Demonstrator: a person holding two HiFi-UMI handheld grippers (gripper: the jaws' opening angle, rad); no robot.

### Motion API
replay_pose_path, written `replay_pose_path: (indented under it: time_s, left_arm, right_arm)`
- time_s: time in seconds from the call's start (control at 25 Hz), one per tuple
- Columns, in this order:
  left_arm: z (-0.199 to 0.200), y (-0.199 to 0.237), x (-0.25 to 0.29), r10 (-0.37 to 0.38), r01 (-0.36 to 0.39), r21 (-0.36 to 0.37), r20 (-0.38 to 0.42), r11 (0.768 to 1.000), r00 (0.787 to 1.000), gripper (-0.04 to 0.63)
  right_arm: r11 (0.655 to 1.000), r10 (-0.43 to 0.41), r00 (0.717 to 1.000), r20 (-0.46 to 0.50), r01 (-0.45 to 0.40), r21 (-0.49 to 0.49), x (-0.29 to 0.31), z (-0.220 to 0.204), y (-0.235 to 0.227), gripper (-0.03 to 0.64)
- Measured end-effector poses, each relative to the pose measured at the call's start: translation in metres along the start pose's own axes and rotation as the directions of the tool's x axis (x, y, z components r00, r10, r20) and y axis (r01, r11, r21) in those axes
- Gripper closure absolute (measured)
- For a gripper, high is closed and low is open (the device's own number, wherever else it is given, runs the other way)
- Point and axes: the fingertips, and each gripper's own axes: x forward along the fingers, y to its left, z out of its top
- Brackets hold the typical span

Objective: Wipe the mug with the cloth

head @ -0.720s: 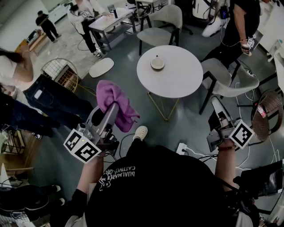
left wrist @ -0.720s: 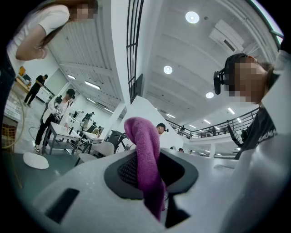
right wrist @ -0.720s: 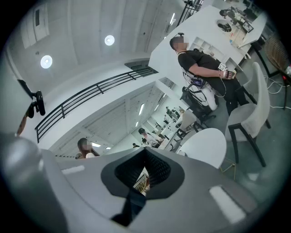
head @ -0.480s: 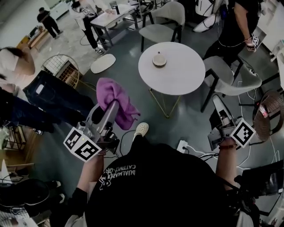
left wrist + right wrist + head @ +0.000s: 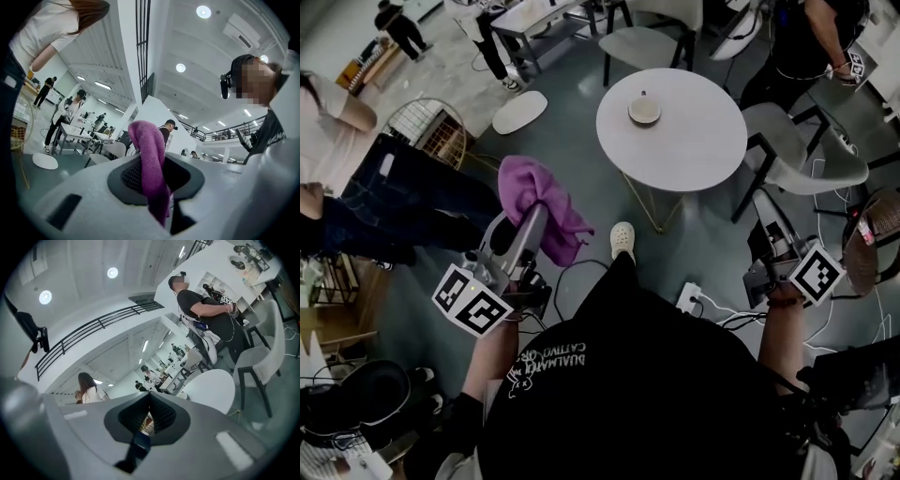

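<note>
A purple cloth hangs from my left gripper, which is shut on it at the left of the head view. The same cloth is pinched between the jaws in the left gripper view. A pale mug stands on the round white table ahead, well beyond both grippers. My right gripper is held low at the right, shut with nothing in it. The table top shows in the right gripper view.
Grey chairs stand right of and behind the table. A person in dark jeans stands close at the left. A wire basket and a power strip with cables lie on the floor. More people and desks are farther back.
The view has shifted forward: the table and mug sit a little higher and to the right. Both grippers keep their hold and stance.
</note>
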Motion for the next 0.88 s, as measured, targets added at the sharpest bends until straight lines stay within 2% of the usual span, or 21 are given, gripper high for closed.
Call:
replay_pose_path:
  time_s: [0.2,0.4,0.52,0.68,0.88]
  left_arm:
    - [0.002,0.043,0.06,-0.053,0.054,-0.041,0.022,0.998,0.998,0.522]
    - [0.009,0.095,0.124,-0.067,0.07,0.037,-0.058,0.997,0.996,0.523]
    - [0.011,0.125,0.165,-0.095,0.099,0.038,-0.096,0.994,0.991,0.523]
    - [0.015,0.163,0.216,-0.138,0.138,-0.005,-0.141,0.99,0.98,0.523]
    - [0.009,0.207,0.259,-0.169,0.164,-0.041,-0.202,0.986,0.965,0.523]
  right_arm:
    - [0.997,-0.062,0.997,-0.038,0.06,-0.04,0.036,0.012,-0.031,0.614]
    - [0.991,-0.12,0.988,-0.1,0.113,-0.075,0.087,0.025,-0.063,0.612]
    - [0.99,-0.128,0.983,-0.129,0.119,-0.074,0.131,0.036,-0.082,0.612]
    - [0.993,-0.11,0.982,-0.151,0.103,-0.055,0.194,0.051,-0.097,0.612]
    - [0.999,-0.031,0.986,-0.163,0.027,-0.026,0.265,0.059,-0.106,0.612]
